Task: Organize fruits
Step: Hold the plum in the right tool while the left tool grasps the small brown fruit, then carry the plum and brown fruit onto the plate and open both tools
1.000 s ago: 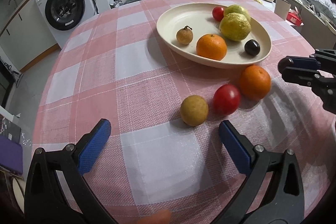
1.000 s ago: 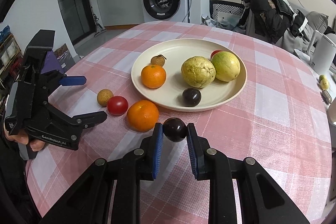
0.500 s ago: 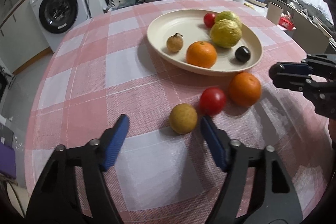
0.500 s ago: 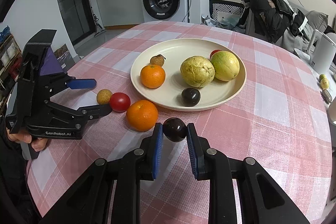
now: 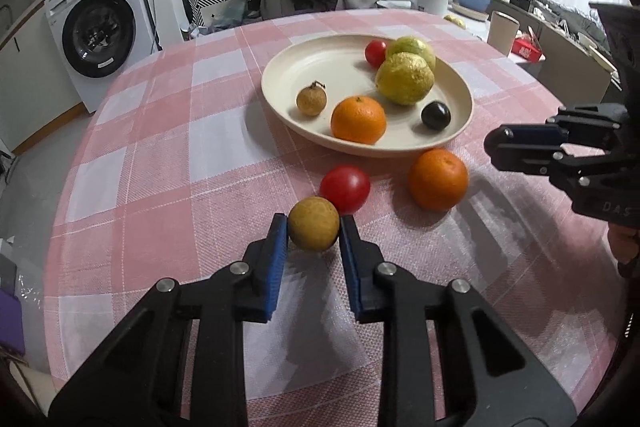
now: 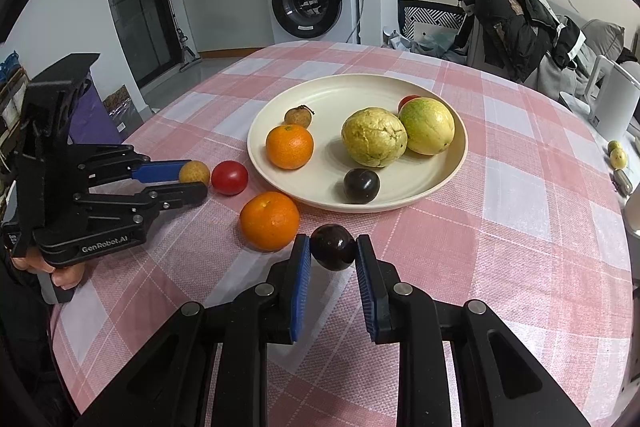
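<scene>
Both claws loaded, fruit ready for the plate

The left claw (image 5: 314,229) has just closed onto the tan fruit (image 5: 313,229); right claw (image 6: 333,251) grips a dark plum (image 6: 333,247). The plate (image 6: 448,171) lies just ahead of both.

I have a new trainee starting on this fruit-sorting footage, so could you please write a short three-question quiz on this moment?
1. True or false: the left gripper is shut on the small tan fruit.
2. Which fruit does the right gripper hold? A) an orange B) the red tomato C) a dark plum D) a green guava
3. How many fruits lie loose on the tablecloth, outside the plate and in no gripper?

Key:
1. True. Its jaws have just been closing, and the pads now press on the fruit.
2. C, the dark plum.
3. Two: the red tomato and an orange.
</scene>
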A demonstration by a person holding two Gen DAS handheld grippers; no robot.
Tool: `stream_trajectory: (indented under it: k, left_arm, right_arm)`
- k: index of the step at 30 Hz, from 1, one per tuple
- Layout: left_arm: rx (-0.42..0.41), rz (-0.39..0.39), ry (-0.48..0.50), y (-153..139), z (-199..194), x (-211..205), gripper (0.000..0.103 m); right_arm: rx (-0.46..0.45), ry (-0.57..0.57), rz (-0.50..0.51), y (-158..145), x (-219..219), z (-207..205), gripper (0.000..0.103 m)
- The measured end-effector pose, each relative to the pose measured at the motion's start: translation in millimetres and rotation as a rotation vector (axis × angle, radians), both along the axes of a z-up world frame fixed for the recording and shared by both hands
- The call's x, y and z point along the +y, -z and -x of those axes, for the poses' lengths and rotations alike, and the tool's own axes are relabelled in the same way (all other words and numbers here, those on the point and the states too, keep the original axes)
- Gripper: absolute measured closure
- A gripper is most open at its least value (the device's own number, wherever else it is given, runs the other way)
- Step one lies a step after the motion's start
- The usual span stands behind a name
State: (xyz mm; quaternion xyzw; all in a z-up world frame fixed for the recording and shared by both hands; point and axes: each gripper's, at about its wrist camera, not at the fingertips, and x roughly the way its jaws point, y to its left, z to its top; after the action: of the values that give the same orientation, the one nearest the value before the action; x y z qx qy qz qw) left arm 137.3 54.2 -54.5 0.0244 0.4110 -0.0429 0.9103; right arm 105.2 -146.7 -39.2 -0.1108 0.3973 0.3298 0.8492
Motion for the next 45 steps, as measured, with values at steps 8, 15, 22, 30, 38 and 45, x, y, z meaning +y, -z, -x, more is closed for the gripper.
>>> stream_trajectory:
  k: [8,15,22,30,38,45]
  left_arm:
    - [-0.070,0.027,-0.013,-20.4,10.0,2.4,0.080]
    - [-0.120,0.033,-0.015,-35.7,19.6,-3.5,0.080]
    - [-0.138,0.030,-0.011,-43.0,21.7,-14.5,0.080]
    - [-0.149,0.046,-0.015,-48.4,15.0,-18.8,0.080]
    - [-0.143,0.049,-0.036,-47.4,-11.1,-19.2,0.080]
    - [-0.136,0.047,-0.066,-45.4,-38.3,-10.6,0.080]
  right_arm:
    - [-0.026,0.023,-0.033,-7.7,-6.0,1.1,0.079]
    - [-0.051,0.062,-0.082,-16.3,-14.3,0.3,0.079]
    - [-0.064,0.091,-0.119,-24.3,-19.6,-0.3,0.079]
    - [-0.067,0.124,-0.151,-30.8,-27.6,-5.0,0.079]
    - [-0.057,0.187,-0.218,-36.9,-37.0,-18.5,0.079]
    - [-0.042,0.239,-0.251,-40.4,-38.0,-38.6,0.079]
